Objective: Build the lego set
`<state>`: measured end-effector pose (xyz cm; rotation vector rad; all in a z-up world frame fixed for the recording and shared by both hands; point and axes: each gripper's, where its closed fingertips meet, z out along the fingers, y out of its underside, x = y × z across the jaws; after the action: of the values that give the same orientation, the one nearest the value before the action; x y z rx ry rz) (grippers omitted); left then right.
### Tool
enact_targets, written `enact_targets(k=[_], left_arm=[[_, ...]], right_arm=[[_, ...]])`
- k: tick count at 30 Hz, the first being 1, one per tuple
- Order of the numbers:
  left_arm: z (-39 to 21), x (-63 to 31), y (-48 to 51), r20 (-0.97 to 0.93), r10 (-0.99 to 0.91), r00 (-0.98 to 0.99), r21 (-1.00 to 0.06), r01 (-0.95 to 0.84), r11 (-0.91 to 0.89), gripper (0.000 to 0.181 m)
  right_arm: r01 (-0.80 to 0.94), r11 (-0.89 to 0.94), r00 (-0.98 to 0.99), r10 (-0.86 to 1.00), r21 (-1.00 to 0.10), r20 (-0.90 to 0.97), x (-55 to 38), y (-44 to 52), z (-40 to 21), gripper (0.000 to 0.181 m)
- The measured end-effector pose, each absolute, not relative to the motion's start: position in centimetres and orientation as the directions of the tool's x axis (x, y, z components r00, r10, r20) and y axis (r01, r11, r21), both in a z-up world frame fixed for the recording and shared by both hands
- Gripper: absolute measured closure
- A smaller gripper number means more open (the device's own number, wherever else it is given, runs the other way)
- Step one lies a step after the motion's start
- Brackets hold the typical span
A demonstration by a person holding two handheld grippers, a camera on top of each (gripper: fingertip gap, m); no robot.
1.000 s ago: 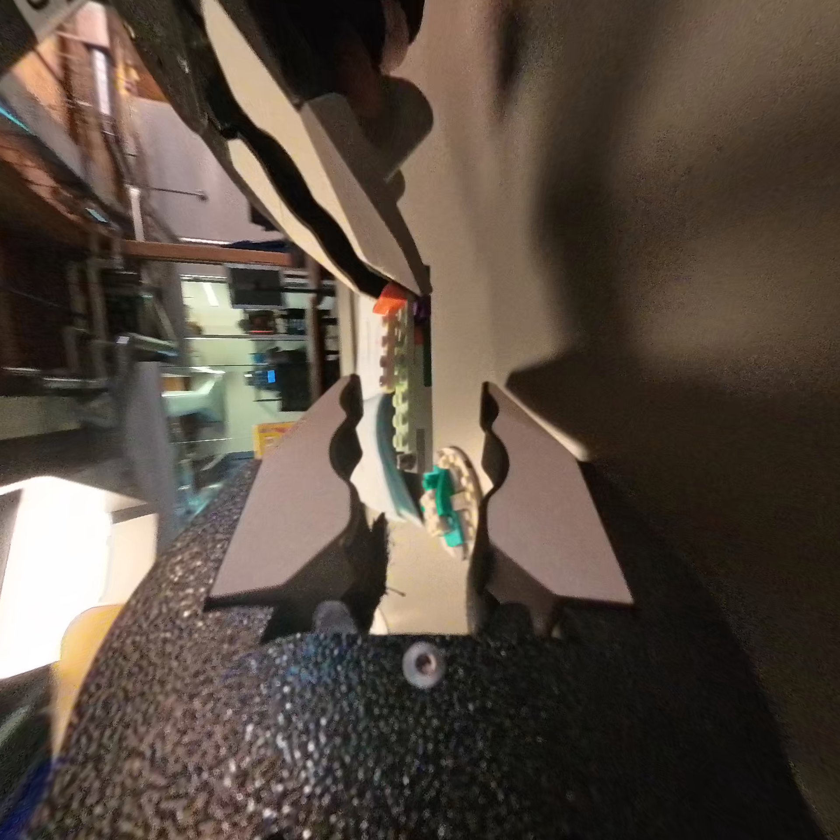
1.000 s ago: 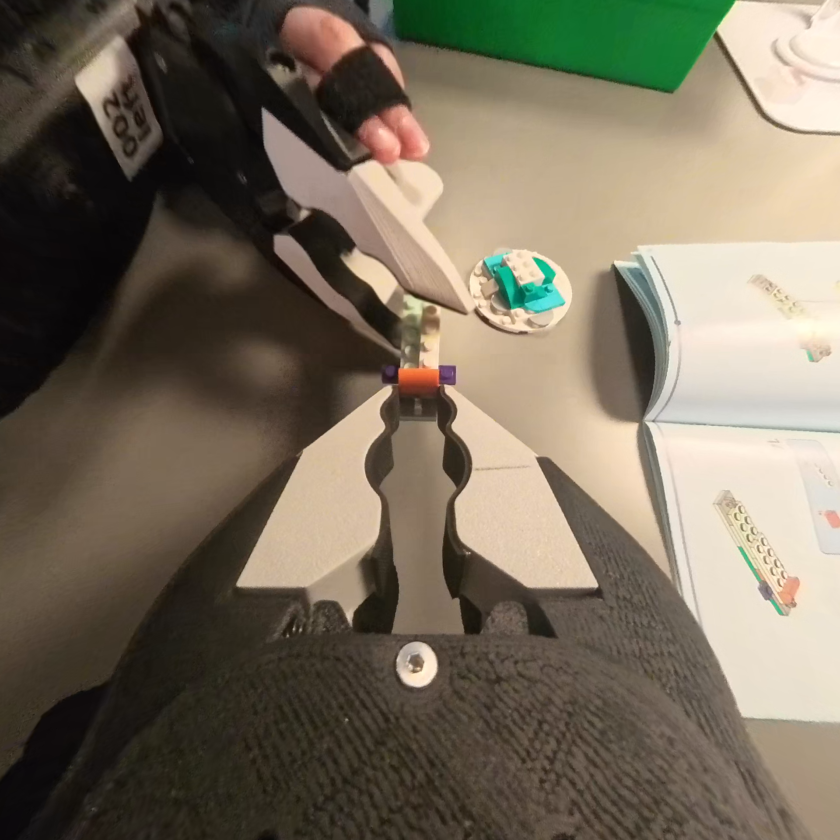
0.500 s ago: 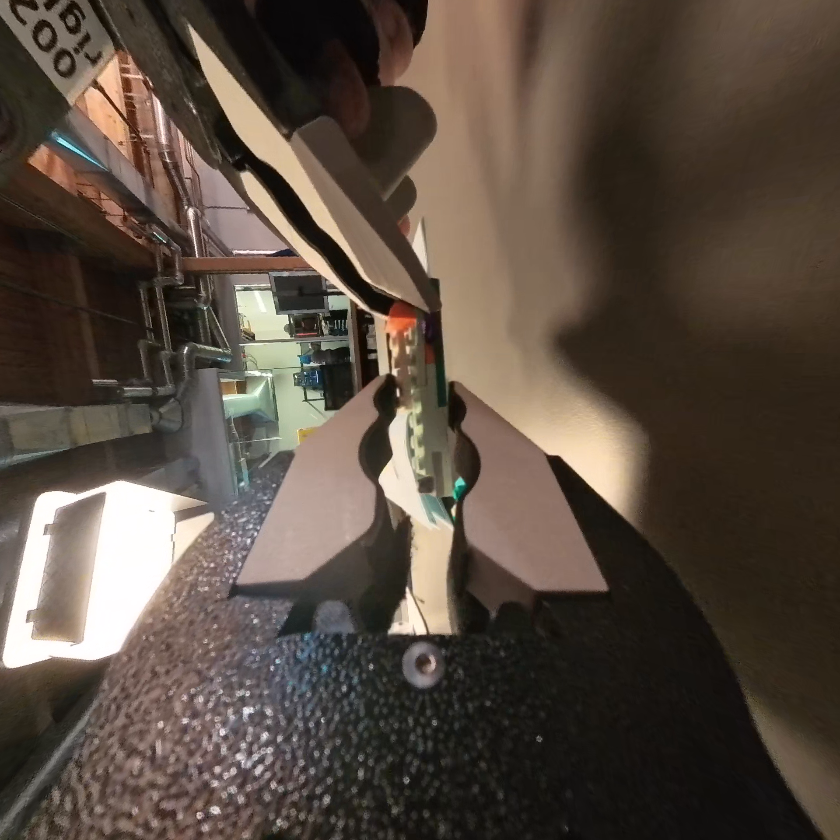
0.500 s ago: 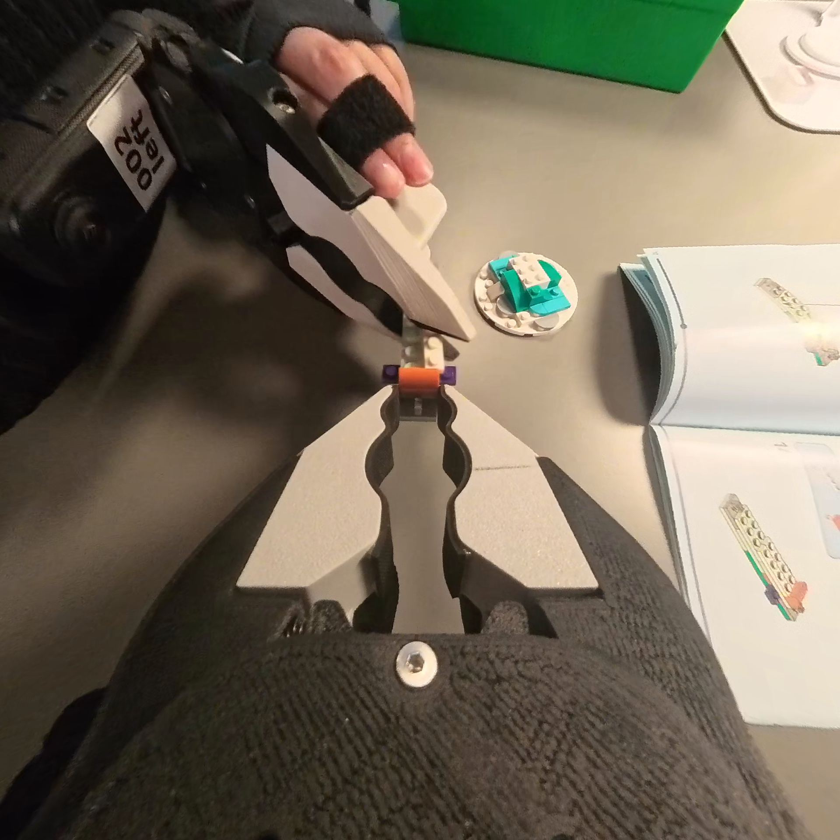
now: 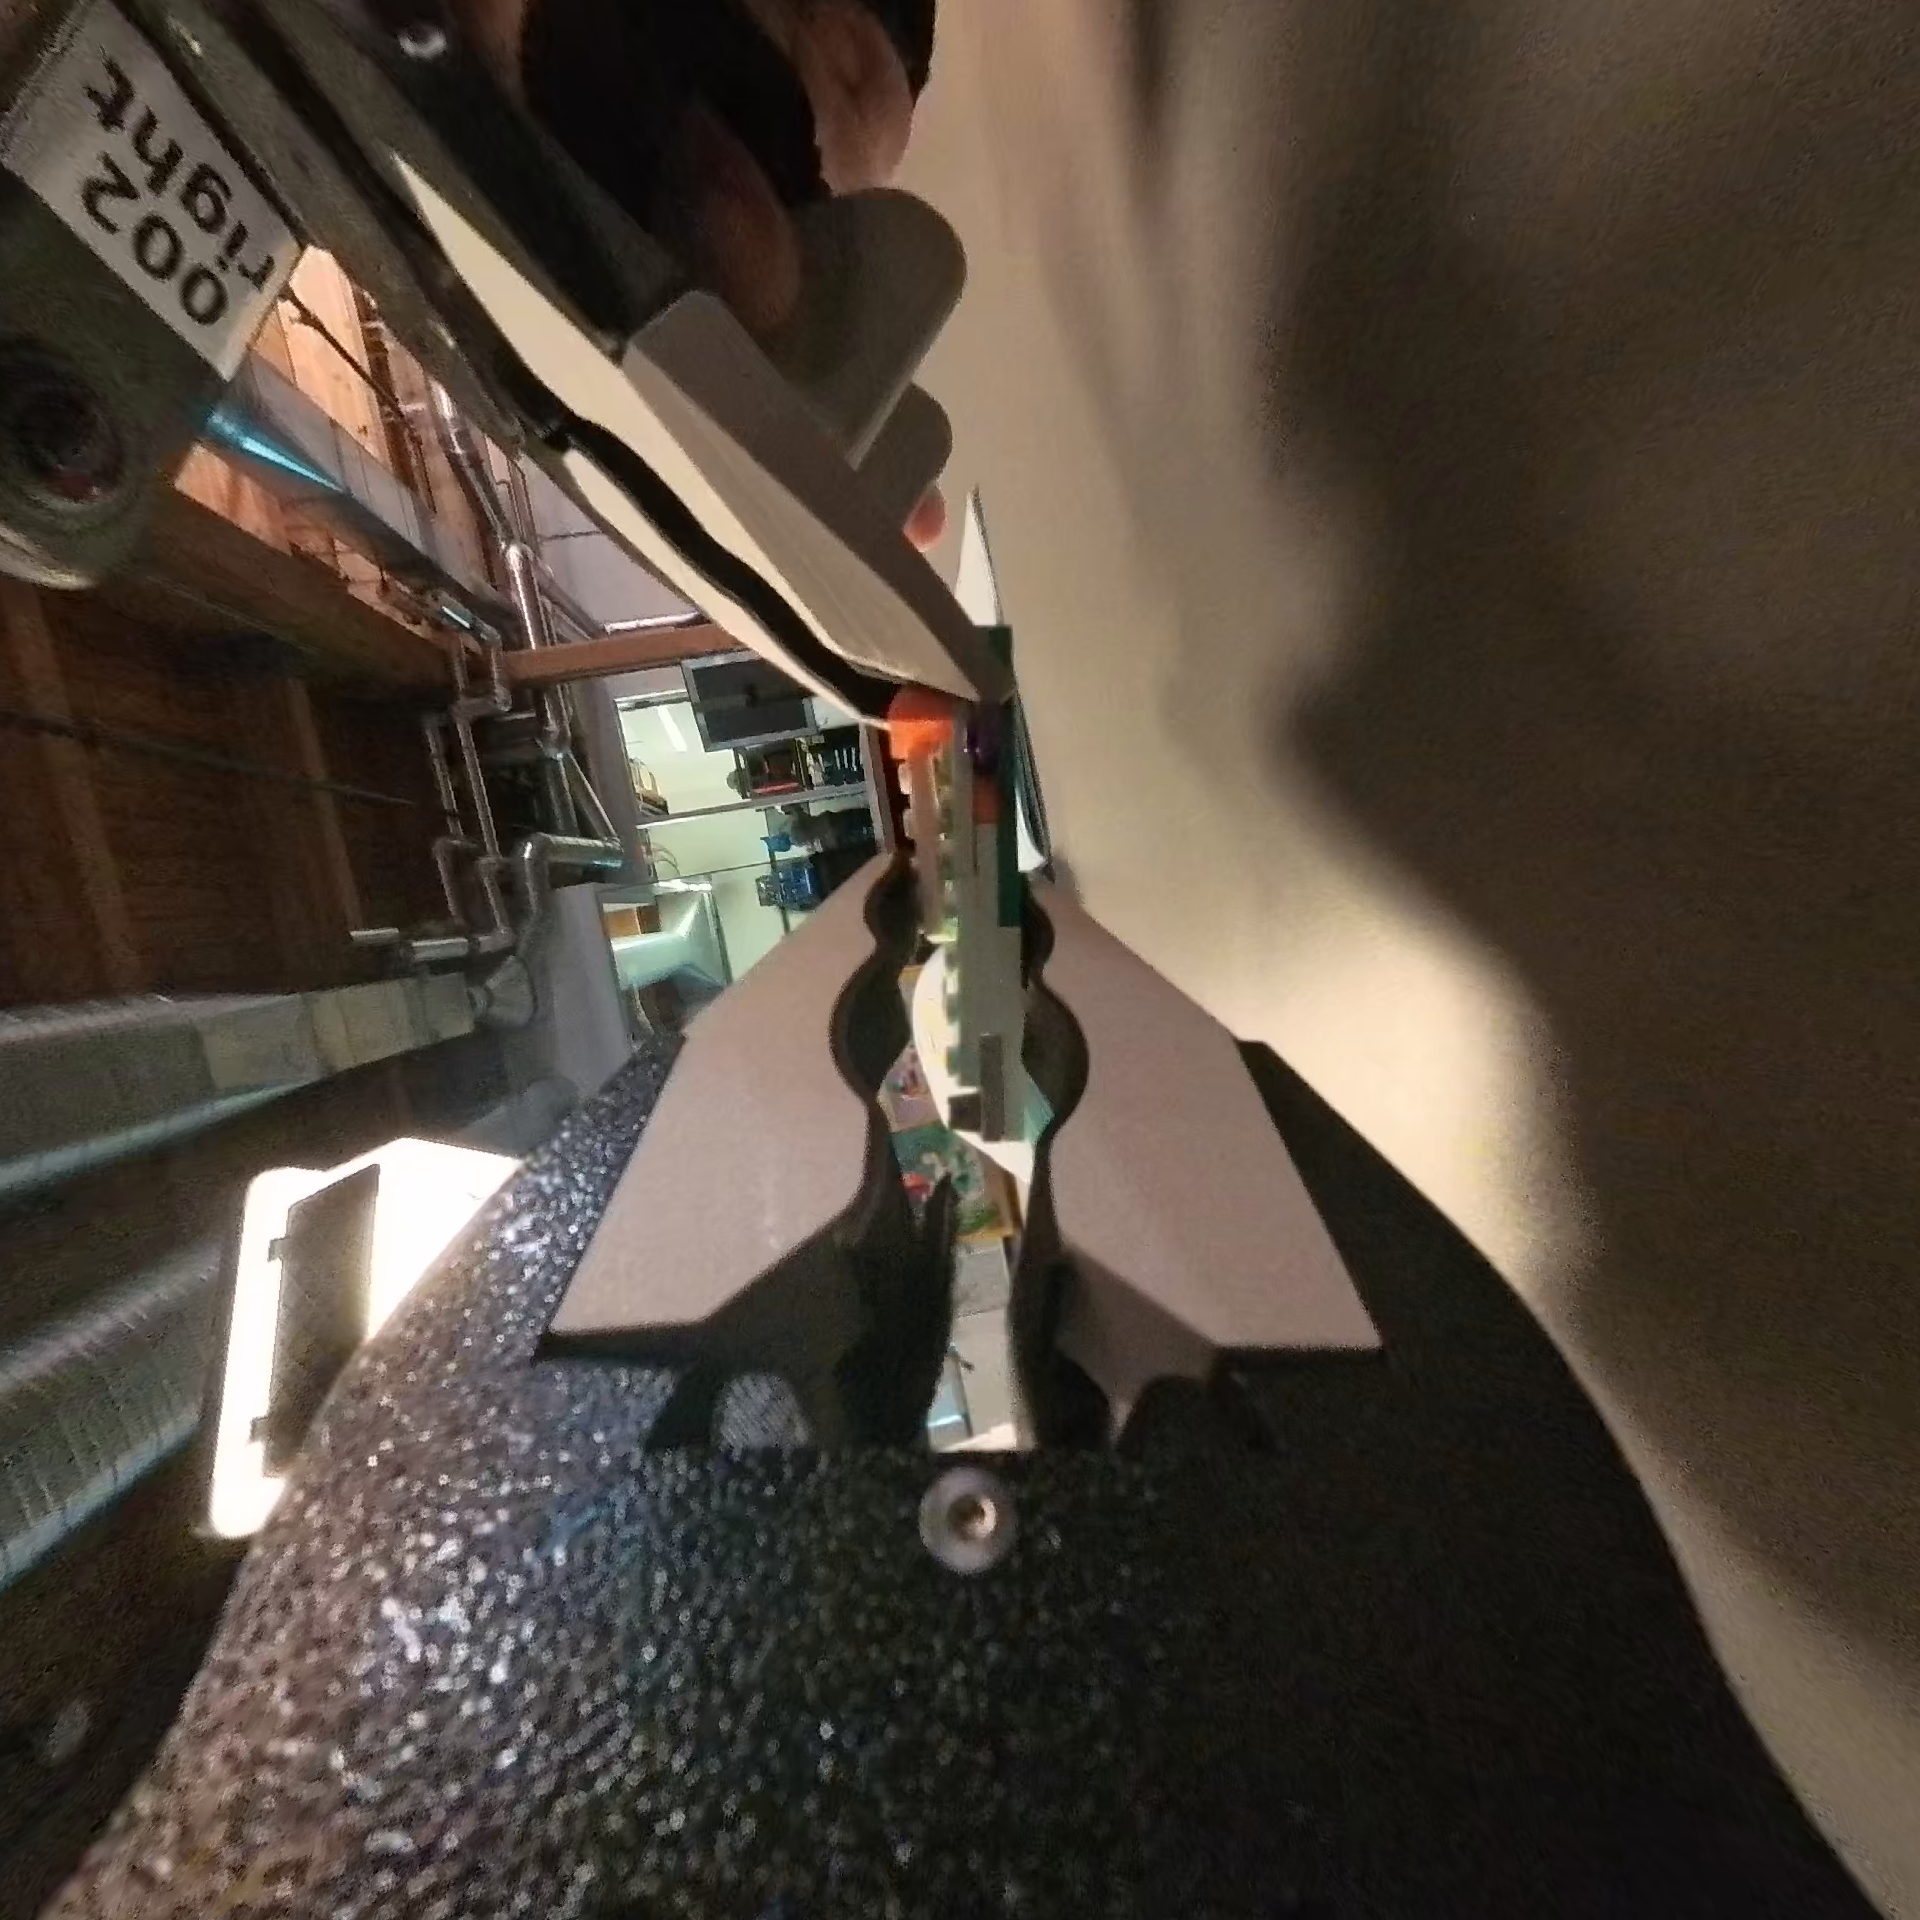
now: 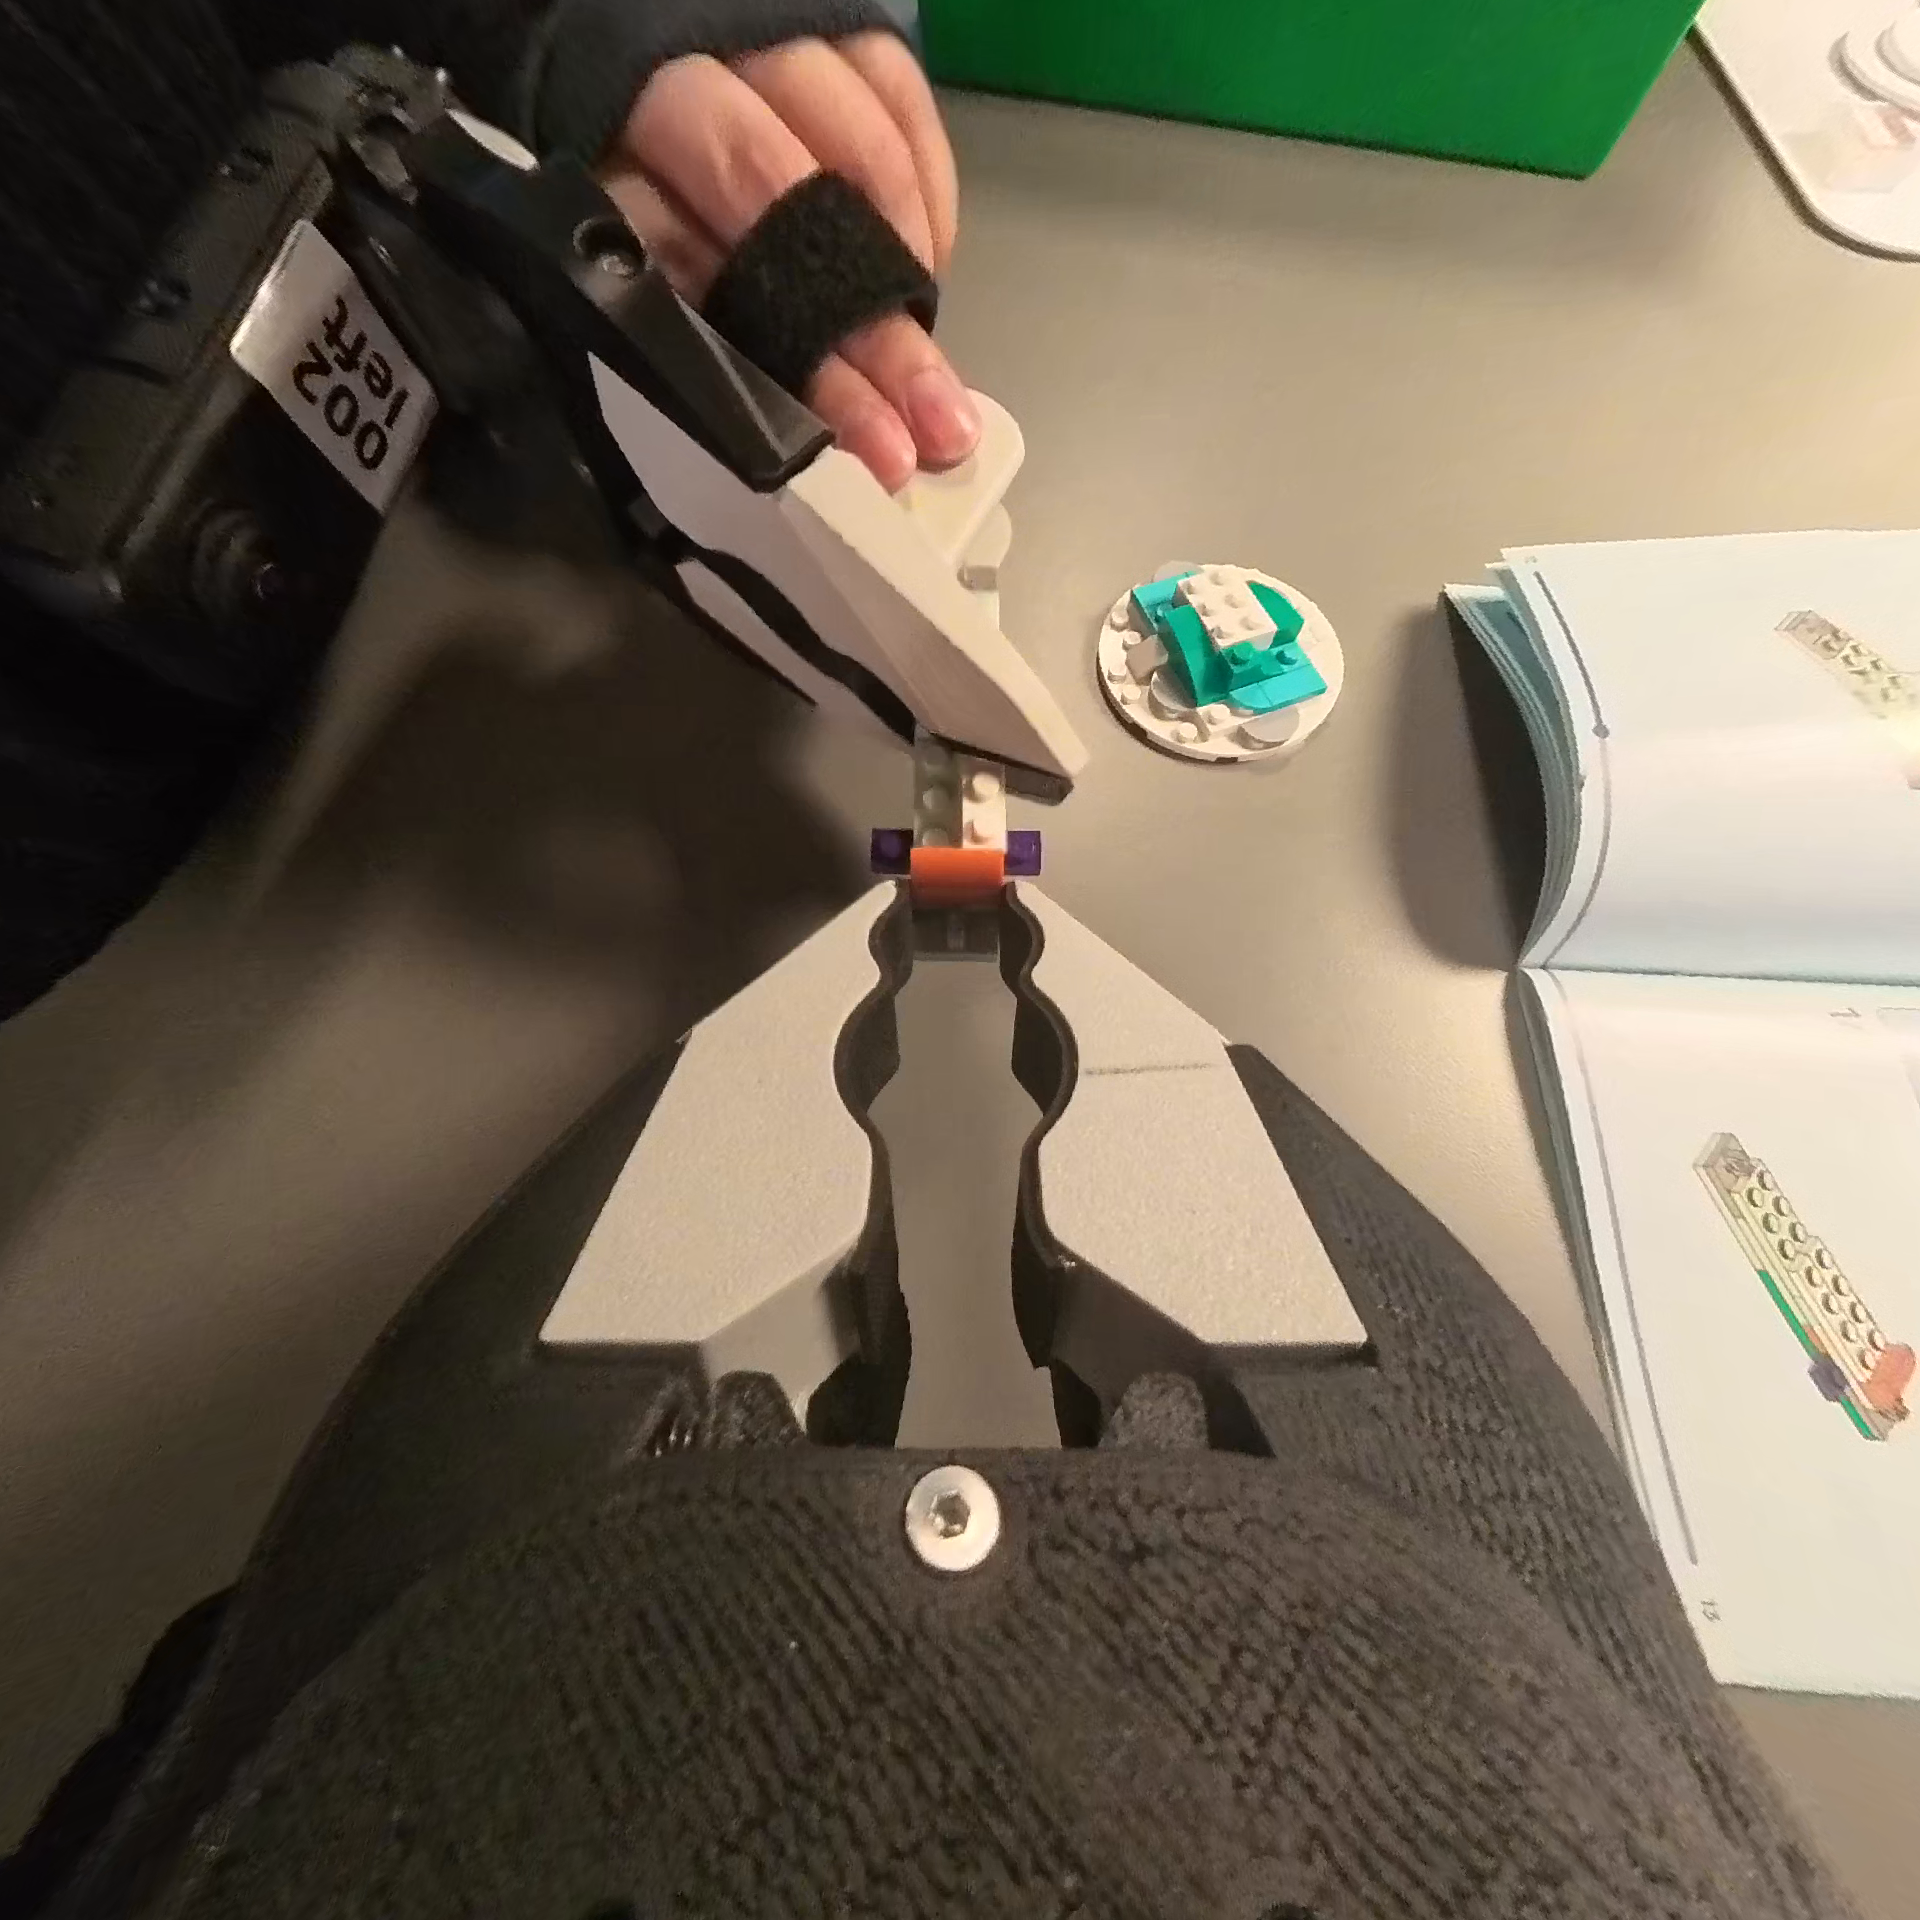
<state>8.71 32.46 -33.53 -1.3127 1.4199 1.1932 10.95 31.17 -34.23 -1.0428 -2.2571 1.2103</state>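
Note:
A long grey-white lego plate assembly [image 6: 956, 805] with an orange piece [image 6: 956, 868] and purple side pieces at one end is held above the table between both grippers. My right gripper [image 6: 956, 902] is shut on its orange end. My left gripper [image 6: 1023, 764] comes in from the upper left and is shut on the other end, hiding most of the plate's length. In the left wrist view the assembly [image 5: 982, 997] runs edge-on between my left gripper's [image 5: 966, 899] fingers, and the right gripper [image 5: 935, 665] meets it from above at the orange piece [image 5: 914, 727].
A round white plate with teal and white bricks [image 6: 1221, 665] lies on the grey table [image 6: 1247, 312] just right of the grippers. An open instruction booklet [image 6: 1714, 935] lies at the right. A green box [image 6: 1299, 73] and a white tray [image 6: 1829, 125] stand at the back. Only a small space, under 4 cm, lies between the two pairs of fingers.
My left gripper was open around the far end of the assembly and has closed on it. My right gripper kept its hold and barely moved.

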Motion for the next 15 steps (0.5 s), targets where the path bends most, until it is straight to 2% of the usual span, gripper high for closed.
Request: enact_targets(k=[2,10,12,15], left_arm=[[-33.6,8.7,32.5,-0.973,-0.2,-0.118,0.12,-0.993,0.001,0.168],[-34.6,7.9,32.9,-0.946,-0.323,0.018,-0.002,-0.999,-0.051,0.167],[-35.2,7.4,33.0,-0.925,-0.368,0.1,-0.07,-0.993,-0.093,0.167],[-35.9,6.4,33.1,-0.869,-0.422,0.257,-0.192,-0.963,-0.19,0.167]], right_arm=[[0.45,0.347,-0.647,0.762,-0.823,-0.032,10.9,31.3,-34.6,0.167],[0.46,0.33,-0.605,0.796,-0.825,-0.019,10.2,31.8,-35.0,0.164],[0.441,0.36,-0.573,0.818,-0.822,0.052,9.6,32.4,-34.9,0.156],[0.357,0.516,-0.529,0.799,-0.779,0.286,8.8,33.2,-34.1,0.138]])
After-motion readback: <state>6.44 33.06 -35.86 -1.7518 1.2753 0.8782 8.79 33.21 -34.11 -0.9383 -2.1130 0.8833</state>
